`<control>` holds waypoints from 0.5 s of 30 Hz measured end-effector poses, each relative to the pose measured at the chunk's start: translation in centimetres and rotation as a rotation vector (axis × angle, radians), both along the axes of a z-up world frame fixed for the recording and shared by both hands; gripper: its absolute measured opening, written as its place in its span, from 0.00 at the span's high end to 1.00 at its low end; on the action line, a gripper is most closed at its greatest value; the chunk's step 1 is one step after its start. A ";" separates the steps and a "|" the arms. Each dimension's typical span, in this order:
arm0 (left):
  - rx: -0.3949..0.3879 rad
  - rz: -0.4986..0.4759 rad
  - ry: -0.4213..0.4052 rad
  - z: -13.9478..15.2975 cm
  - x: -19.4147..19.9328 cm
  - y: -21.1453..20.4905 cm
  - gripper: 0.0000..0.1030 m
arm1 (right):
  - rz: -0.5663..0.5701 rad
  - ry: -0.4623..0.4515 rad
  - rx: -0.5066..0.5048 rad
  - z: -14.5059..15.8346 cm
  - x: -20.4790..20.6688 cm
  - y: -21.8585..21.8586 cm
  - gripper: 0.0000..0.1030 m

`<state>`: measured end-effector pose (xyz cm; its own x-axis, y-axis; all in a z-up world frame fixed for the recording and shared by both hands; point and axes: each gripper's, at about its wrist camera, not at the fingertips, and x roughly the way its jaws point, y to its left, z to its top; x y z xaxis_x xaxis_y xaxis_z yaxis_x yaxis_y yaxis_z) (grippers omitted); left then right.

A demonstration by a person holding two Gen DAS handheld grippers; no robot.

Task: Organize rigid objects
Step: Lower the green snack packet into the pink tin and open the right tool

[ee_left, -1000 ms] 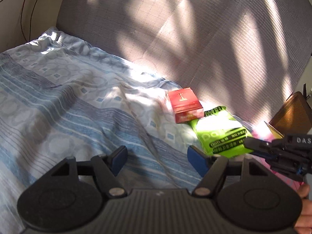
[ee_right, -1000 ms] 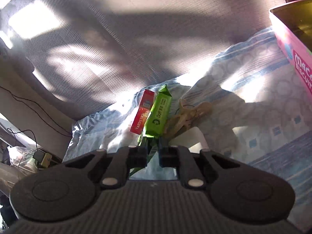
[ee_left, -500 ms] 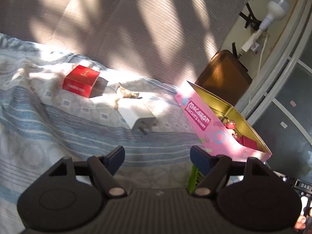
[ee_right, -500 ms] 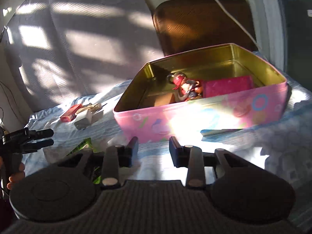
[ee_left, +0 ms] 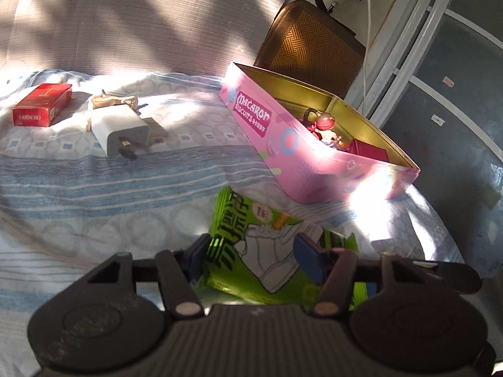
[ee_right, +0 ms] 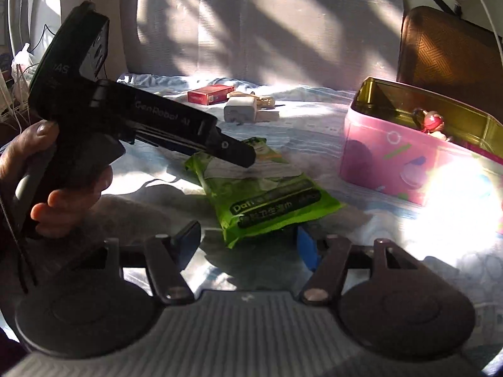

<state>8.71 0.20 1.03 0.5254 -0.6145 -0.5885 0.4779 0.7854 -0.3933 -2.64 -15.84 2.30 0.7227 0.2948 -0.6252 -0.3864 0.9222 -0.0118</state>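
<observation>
- Left gripper (ee_left: 253, 251): nearest thing in my left view. The jaws have just been closing, with the green packet (ee_left: 251, 220) between the blue pads (ee_left: 309, 257).
- Green shows on both sides of the right-hand pad. I cannot tell whether the pads actually bite the packet.
- Right gripper (ee_right: 248, 242): the jaws have just been opening and now stand apart, holding nothing. The packet's near end lies just ahead of the gap and the pads are not pressing it.
- In the right view, my left hand (ee_right: 63, 194) is wrapped round the left gripper's handle, and that gripper's tip is over the far end of the packet.
- The packet lies on the blue-striped bed sheet (ee_left: 94, 204), just short of the pink tin (ee_left: 314, 163) and not touching it.
- The tin is open and sits on the sheet beyond the packet. Inside are a small red-capped figurine (ee_left: 325, 124) and a magenta item (ee_left: 367, 150).
- Further back and well apart from the tin is a white charger (ee_left: 121, 125), lying on its side with its prongs towards me.
- A beige tangle (ee_left: 110, 100) is touching the charger's far edge. I cannot tell what it is.
- A red box (ee_left: 41, 103) is flat on the sheet, just beside those two.
- Behind everything are a grey upholstered headboard (ee_left: 125, 15) and a brown woven panel (ee_left: 314, 40) behind the tin.
</observation>
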 end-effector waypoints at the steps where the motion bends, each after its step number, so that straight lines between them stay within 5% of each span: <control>1: -0.004 0.002 -0.018 0.6 -0.4 -0.1 0.45 | -0.023 -0.021 -0.013 0.2 0.2 0.1 0.56; 9: -0.119 -0.037 -0.158 7.1 -0.2 -2.8 0.45 | -0.071 -0.291 0.050 5.3 -1.4 -3.6 0.56; 15: -0.074 -0.067 -0.166 8.3 3.5 -9.1 0.44 | -0.188 -0.292 0.085 6.4 1.8 -8.0 0.56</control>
<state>12.21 -8.91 9.28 0.5681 -0.6898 -0.4488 0.5916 0.7214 -0.3600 -0.84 -23.85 8.74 0.9137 0.1816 -0.3635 -0.2012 0.9794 -0.0165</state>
